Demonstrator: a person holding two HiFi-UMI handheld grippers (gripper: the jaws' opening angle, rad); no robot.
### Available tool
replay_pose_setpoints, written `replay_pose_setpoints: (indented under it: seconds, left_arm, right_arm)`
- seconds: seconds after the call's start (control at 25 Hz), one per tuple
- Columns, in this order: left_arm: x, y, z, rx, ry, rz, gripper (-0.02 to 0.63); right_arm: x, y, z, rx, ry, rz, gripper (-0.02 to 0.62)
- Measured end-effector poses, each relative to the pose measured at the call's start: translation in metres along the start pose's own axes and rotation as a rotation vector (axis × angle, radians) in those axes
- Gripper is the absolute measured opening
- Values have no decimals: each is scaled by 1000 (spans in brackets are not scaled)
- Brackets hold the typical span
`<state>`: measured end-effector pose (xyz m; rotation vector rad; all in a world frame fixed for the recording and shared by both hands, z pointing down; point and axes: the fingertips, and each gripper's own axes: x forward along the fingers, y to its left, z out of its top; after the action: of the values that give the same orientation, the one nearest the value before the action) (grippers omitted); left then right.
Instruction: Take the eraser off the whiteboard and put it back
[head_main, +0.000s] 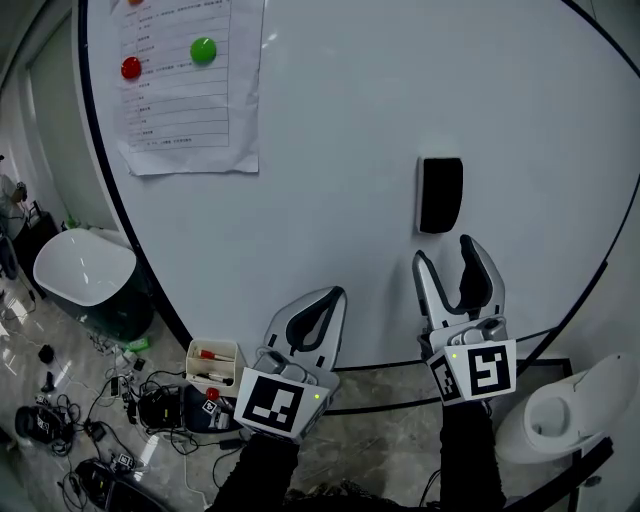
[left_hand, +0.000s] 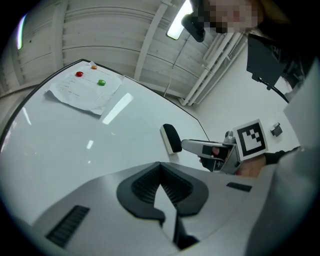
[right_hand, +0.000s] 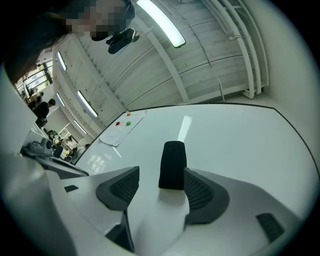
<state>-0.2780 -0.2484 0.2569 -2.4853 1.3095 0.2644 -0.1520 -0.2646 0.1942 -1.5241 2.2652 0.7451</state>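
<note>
right gripper view shows the black eraser (right_hand: 172, 164) clinging flat to the whiteboard (right_hand: 240, 135), just ahead of the right gripper (right_hand: 161, 187). its jaws stand apart, gripping nothing, lined up astride it. the left gripper (left_hand: 161, 175) is closed, empty, kept aside.

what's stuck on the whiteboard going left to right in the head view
red magnet → green magnet → black eraser; the sheet of paper spans both magnets, so it's left out
</note>
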Motion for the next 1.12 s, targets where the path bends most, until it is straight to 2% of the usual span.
replay_pose_setpoints:
  seconds: [0.16, 0.52, 0.68, 1.12]
  left_arm:
    - [3, 6, 3, -18, -13, 12, 6]
    - [2, 12, 0, 18, 10, 0, 6]
    - [1, 12, 0, -8, 3, 6, 6]
    - [0, 11, 5, -3, -2, 8, 6]
  right_arm:
    - [19, -6, -4, -16, 18, -22, 299]
    - [56, -23, -15, -63, 51, -104, 299]
    - [64, -26, -22, -79, 77, -125, 299]
    - [63, -26, -23, -104, 86, -132, 293]
